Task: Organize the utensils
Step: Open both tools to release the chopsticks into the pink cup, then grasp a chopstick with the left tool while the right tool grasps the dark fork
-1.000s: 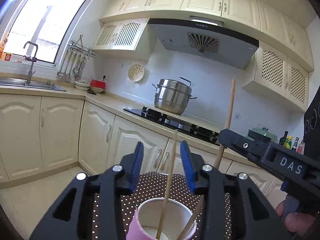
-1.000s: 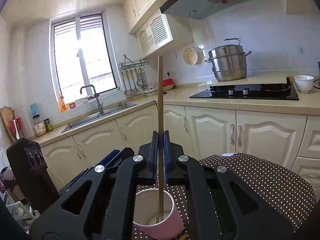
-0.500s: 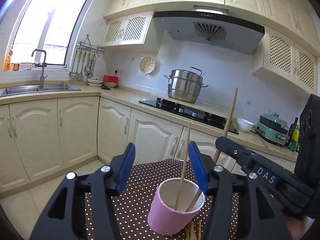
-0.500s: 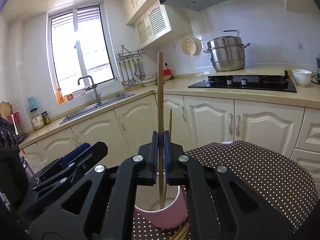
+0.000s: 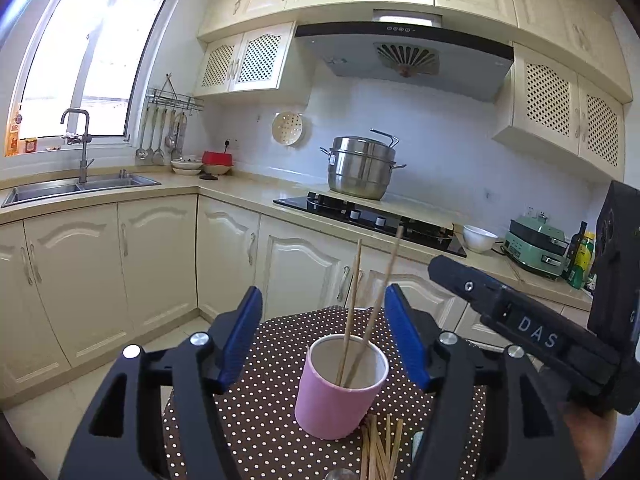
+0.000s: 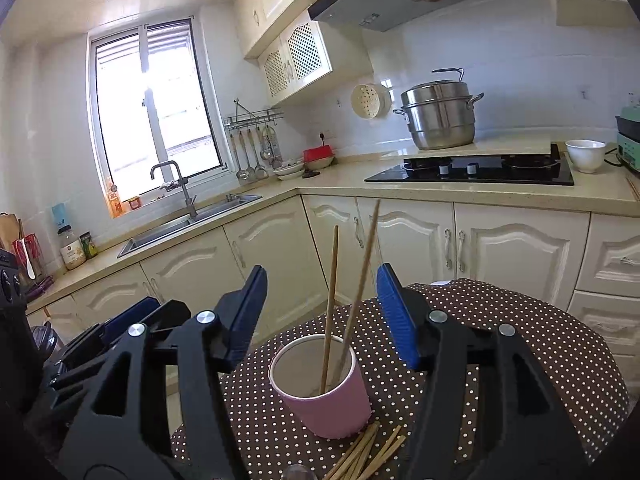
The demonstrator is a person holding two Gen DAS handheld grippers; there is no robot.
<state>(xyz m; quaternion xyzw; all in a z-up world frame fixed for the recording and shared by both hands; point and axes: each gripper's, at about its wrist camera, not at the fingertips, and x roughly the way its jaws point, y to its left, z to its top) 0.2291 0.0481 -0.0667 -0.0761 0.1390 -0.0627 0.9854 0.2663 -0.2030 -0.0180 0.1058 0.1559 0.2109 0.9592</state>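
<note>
- The worktop point(image 5: 260, 432), under a brown cloth with white dots, carries a pink cup point(image 5: 340, 388) near its middle
- Left tongs point(image 5: 323, 338) are spread wide and hold nothing, one blue pad to each side of the cup
- Right tongs point(image 6: 318, 312) are likewise wide apart and empty, above the cup
- Two chopsticks point(image 6: 330, 308) stand tilted inside the cup
- More loose chopsticks point(image 6: 360, 456) lie on the cloth, just beside the cup's base

The only legible text was the white lettering "DAS" on the black body of the right gripper point(image 5: 536, 336), seen from the left wrist view. Labels on the bottles point(image 5: 582, 256) at the counter's far end were too small to read.
</note>
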